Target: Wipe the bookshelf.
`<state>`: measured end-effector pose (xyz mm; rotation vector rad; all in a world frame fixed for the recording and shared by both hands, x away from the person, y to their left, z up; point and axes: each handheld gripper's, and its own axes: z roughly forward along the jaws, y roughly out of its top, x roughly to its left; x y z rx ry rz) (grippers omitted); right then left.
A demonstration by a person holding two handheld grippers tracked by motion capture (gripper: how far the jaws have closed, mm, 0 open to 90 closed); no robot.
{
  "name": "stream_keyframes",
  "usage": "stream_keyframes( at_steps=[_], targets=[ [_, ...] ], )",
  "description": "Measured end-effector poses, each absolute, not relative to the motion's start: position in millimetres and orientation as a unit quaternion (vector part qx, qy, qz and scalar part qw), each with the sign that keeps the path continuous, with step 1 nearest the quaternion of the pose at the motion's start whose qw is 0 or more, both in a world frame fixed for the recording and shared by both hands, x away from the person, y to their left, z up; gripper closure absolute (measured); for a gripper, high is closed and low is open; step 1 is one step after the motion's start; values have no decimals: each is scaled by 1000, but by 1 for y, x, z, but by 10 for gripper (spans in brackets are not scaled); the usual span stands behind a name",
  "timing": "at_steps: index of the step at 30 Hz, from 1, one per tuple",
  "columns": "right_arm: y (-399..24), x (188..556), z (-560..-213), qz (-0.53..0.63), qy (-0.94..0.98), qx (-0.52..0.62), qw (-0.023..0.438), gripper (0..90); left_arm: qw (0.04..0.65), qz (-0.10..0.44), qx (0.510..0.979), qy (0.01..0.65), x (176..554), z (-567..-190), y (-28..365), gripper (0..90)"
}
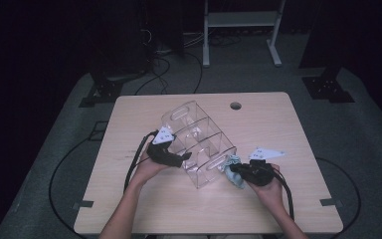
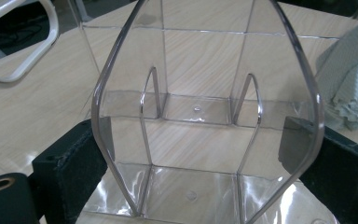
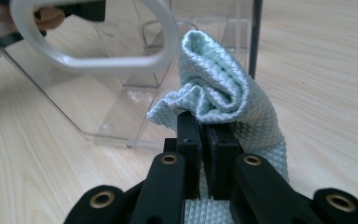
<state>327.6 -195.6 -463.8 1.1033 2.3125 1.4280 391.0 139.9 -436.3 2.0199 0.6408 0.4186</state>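
A pale wooden table [image 1: 144, 209] with a round cable hole [image 1: 236, 105] near its far edge stands on grey carpet. A clear plastic organiser [image 1: 199, 142] with dividers rests tilted near the middle, a light blue cloth [image 1: 235, 172] just beside it

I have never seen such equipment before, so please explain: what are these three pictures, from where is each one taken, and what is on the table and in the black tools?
A person sits at a wooden table and holds a hand-operated two-jaw gripper in each hand. The high view looks down from above. The other two views come from cameras riding on the grippers. On the table stands a clear plastic organizer with compartments. The left gripper has its wide jaws on either side of one curved end of the organizer. I cannot tell whether they press on it. The right gripper is shut on a pale green cloth, beside the organizer.
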Motion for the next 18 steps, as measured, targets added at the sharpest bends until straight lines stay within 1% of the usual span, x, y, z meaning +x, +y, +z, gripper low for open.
stream_keyframes(
  at_steps=[6,14,18],
  targets=[
    [-201,325,-452,496,779,367,108,854,474,180,819,270,374,-439,139,81],
    [-204,321,-452,498,788,351,89,853,467,188,816,284,352,-437,143,86],
    [-204,318,-446,499,789,345,98,853,470,194,808,297,335,-439,148,86]
  ],
)
